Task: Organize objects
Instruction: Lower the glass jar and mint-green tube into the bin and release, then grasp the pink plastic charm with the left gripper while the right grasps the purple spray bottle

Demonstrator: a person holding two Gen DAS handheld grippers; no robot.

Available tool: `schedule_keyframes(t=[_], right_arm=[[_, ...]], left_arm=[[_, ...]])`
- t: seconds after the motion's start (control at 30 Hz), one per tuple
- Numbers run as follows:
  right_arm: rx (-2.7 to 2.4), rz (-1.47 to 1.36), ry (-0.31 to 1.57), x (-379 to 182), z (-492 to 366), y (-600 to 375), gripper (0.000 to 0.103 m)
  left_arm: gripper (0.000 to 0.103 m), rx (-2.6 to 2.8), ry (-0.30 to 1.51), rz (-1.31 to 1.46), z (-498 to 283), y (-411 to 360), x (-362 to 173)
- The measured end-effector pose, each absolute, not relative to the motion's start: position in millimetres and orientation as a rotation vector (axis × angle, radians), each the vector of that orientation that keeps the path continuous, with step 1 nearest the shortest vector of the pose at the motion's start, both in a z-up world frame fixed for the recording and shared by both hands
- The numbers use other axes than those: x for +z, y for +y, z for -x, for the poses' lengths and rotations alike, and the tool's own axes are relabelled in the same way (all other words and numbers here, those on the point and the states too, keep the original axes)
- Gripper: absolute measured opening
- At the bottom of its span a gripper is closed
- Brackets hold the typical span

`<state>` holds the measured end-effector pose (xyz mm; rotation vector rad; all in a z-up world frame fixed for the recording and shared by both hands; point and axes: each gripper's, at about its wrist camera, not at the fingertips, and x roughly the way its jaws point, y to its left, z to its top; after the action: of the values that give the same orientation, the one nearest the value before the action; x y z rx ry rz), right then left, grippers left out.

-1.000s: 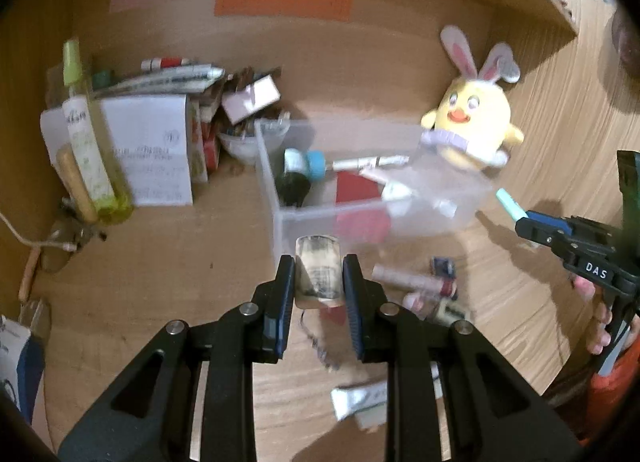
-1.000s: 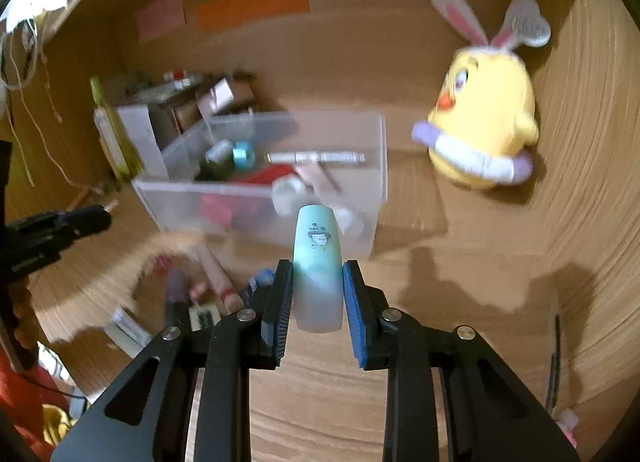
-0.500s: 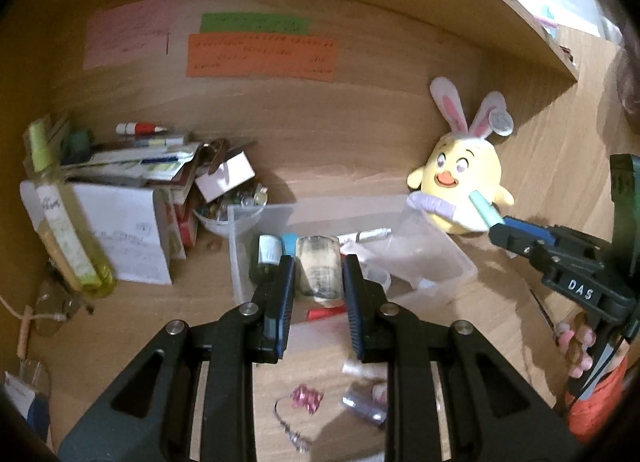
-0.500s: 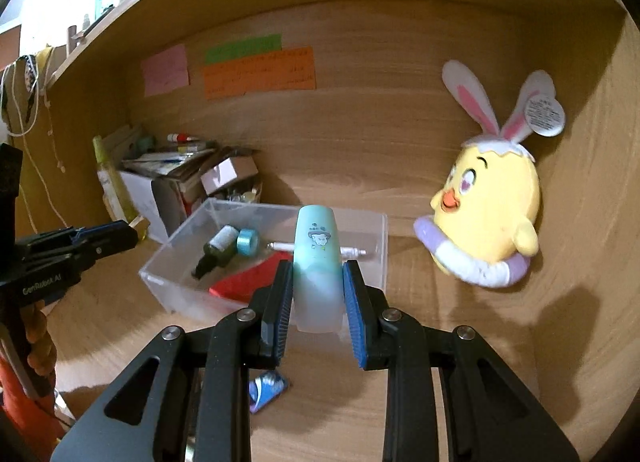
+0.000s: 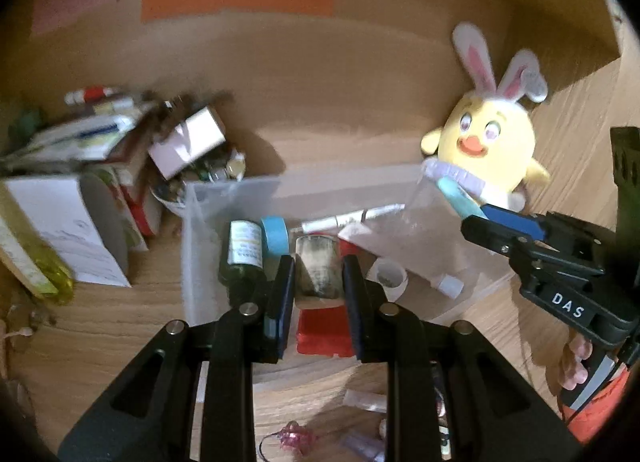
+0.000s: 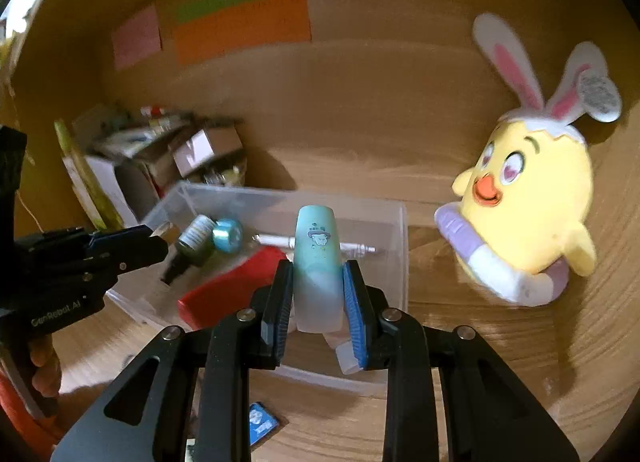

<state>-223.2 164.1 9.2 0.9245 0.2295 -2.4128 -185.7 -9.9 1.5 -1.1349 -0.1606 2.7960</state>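
Over the clear bin (image 5: 224, 246) on the wooden desk (image 6: 500, 342), we carry one item in each gripper, neither yet dropped.

We find the bin partly filled: a red pouch (image 6: 224, 286), a dark bottle (image 5: 242, 258), a blue tape roll (image 5: 276, 236) and a pen (image 5: 352, 218) already lie inside. The plush chick (image 6: 528, 206) sits just beside the bin, apart from it. The left gripper (image 5: 316, 282) is clamped narrowly on a worn jar (image 5: 318, 270), held above the bin's near side. The right gripper (image 6: 318, 290) is clamped on a mint tube (image 6: 318, 246), also above the bin. Left to do, in our judgement: release both, then collect the small loose items (image 5: 360, 402) on the desk in front of the bin.
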Motion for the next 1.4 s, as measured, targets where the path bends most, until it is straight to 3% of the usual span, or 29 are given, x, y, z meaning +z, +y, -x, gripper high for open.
schedule_keyframes(t=[0.47, 0.57, 0.67, 0.73, 0.8, 0.9, 0.97, 1.4], right_arm=[[-2.375, -1.052, 0.312, -24.1, 239.0, 148.7, 0.023], [-2.383, -1.053, 0.313, -21.9, 236.3, 149.1, 0.03], [-2.394, -1.024, 0.304, -14.8, 227.0, 152.8, 0.043], [-2.414, -0.982, 0.313, -6.6, 216.1, 157.3, 0.047], [-2.428, -0.935, 0.315, 2.4, 203.4, 162.4, 0.053], [-2.435, -0.883, 0.29, 12.4, 187.0, 170.5, 0.069], [-2.433, -0.862, 0.269, 16.3, 177.6, 174.6, 0.074], [-2.289, -0.929, 0.196, -12.0, 112.4, 175.6, 0.075]], left_arm=[[0.024, 2.714, -0.15, 1.262, 201.7, -6.0, -31.9], [0.028, 2.72, -0.138, 1.246, 196.2, -5.4, -26.5], [0.04, 2.739, -0.131, 1.189, 185.1, -6.3, -13.5], [0.057, 2.772, -0.12, 1.132, 174.2, -8.5, -2.9], [0.067, 2.804, -0.113, 1.078, 161.5, -12.2, 6.7], [0.086, 2.846, -0.116, 1.043, 145.8, -19.0, 13.6], [0.087, 2.854, -0.102, 1.045, 137.4, -22.3, 14.1], [0.087, 2.826, 0.007, 1.238, 80.9, -43.3, -32.6]])
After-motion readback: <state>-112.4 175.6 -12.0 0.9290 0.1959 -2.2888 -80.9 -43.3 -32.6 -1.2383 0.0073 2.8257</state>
